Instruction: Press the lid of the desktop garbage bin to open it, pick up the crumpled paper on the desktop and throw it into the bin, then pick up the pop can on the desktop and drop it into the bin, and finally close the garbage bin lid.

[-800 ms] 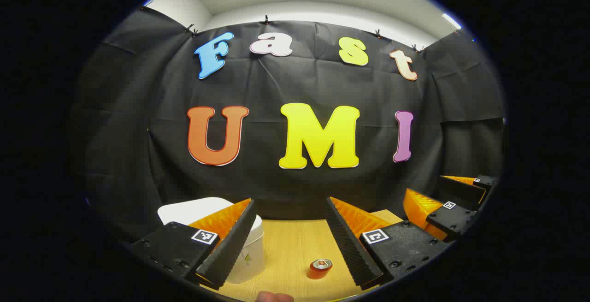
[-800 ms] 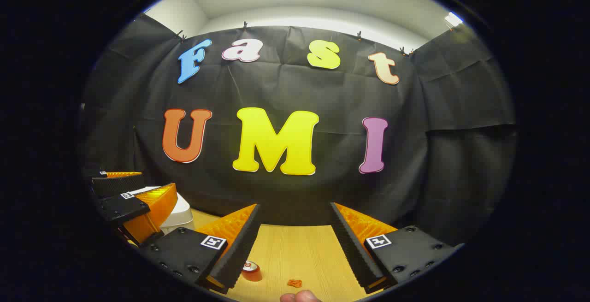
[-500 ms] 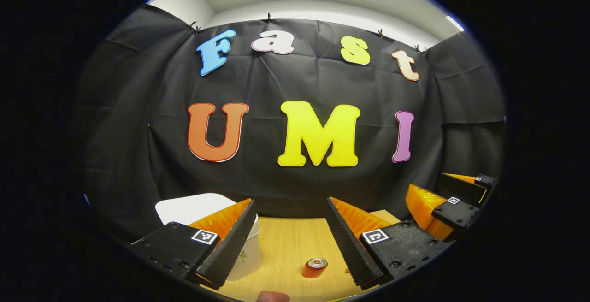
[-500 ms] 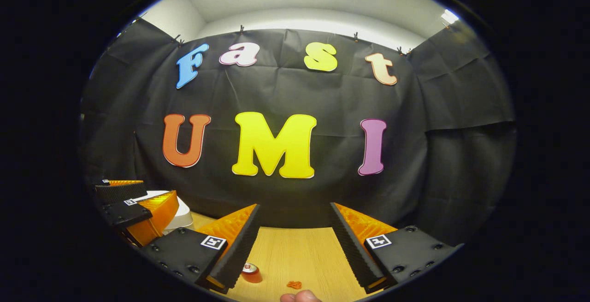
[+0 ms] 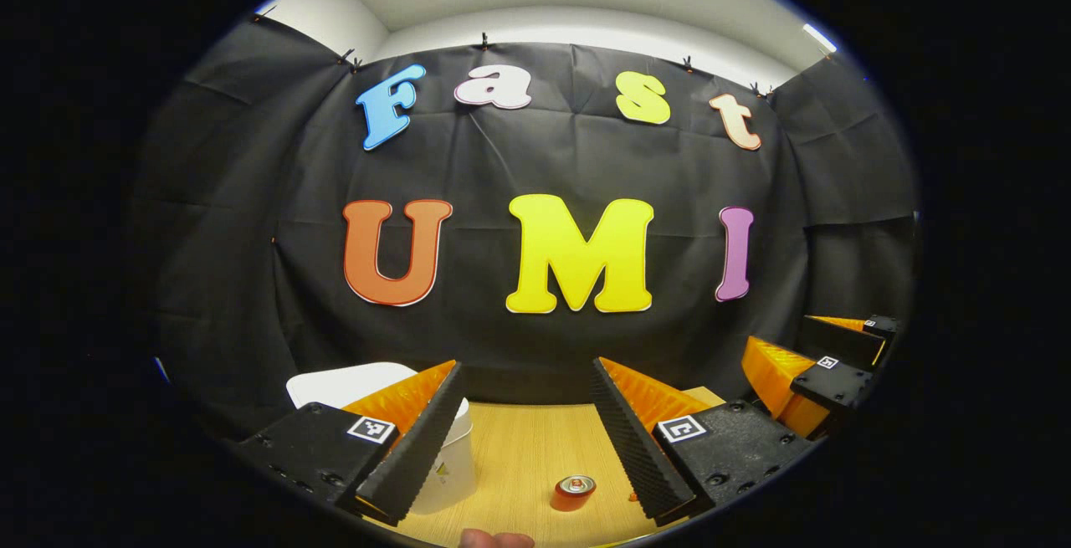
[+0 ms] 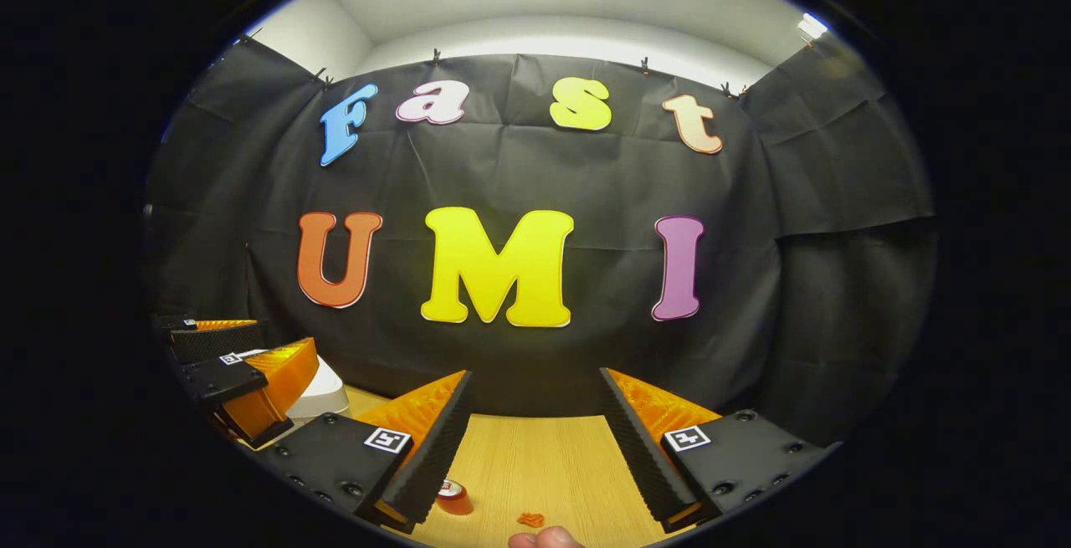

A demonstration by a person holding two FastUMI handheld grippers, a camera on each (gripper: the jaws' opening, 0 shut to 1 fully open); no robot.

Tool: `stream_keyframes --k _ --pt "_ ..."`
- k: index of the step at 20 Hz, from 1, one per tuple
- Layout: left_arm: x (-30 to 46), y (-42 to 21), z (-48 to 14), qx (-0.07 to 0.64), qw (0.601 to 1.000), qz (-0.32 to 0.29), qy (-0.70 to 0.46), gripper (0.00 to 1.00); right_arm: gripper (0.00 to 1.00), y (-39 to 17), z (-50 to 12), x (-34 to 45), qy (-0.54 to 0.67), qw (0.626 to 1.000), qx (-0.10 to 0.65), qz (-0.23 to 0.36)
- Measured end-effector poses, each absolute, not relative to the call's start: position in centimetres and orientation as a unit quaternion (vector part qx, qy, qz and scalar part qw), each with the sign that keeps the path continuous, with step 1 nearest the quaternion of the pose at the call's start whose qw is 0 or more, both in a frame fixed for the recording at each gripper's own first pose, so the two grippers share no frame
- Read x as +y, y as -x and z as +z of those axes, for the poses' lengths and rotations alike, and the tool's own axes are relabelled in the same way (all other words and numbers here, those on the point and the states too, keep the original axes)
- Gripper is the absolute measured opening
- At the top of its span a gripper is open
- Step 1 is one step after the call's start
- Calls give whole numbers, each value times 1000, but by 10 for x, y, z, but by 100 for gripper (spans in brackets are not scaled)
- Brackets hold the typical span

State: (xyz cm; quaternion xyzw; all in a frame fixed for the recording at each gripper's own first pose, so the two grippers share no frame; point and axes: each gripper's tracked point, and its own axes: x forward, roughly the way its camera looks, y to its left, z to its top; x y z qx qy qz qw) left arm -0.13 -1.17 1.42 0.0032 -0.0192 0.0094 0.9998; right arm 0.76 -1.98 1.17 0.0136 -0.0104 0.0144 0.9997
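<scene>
Step (est.): lid press, first item of task; bin lid looks closed, nothing binned yet.
Left claw (image 5: 523,418): jaws wide apart, empty, held above tabletop (image 5: 519,448), aimed at booth wall.
Right claw (image 6: 534,422): jaws wide apart, empty, same attitude. Also seen from left gripper view at far right (image 5: 816,364).
Garbage bin (image 5: 443,473): white, upright on tabletop, ahead-left of left claw and below it; partly behind that claw's left finger. Lid (image 5: 347,382) flat on top. In right gripper view, bin (image 6: 322,389) sits far left, beyond left claw (image 6: 238,364).
Nearer claw for lid: left. Bin is just beside its left finger line; right claw is well apart from it, w/ left claw between.
Key relation: lid lies left of left claw's centre axis and lower. Move needs (judgement) a shift left + drop so one finger lands on lid top.
Pop can (image 5: 573,492): upright, top facing up, ahead of left claw, between its fingers, slightly right of centre; near bin's right side, not touching.
Pop can, right gripper view (image 6: 453,496): ahead-left, by right claw's left finger.
Crumpled paper (image 6: 530,519): small orange scrap, ahead of right claw, approx. on centre line, right of can. Right claw is nearer.
Risk (est.): off-centre press may tip or slide bin toward can.
</scene>
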Motion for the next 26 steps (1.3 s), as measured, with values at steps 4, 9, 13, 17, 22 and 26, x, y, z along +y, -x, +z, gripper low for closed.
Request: stream_keyframes --k 4,9,13,17,22,26 --pt "-3 2 22 -38 999 26 -28 98 94 -9 8 -18 -17 1000 -6 22" --pt "4 1 22 -37 998 35 -47 98 92 -9 10 -12 -17 999 -8 33" --pt "8 1 18 -27 997 44 -51 98 94 -8 9 -7 -14 999 -5 43" --pt "17 -3 13 -13 997 60 -38 98 92 -8 7 -8 -16 999 0 49" --pt "46 -12 14 -10 993 108 -40 97 92 -13 5 -15 -21 999 4 49" --pt "65 -18 17 -12 990 137 -41 97 94 -19 4 -17 -20 998 9 55"
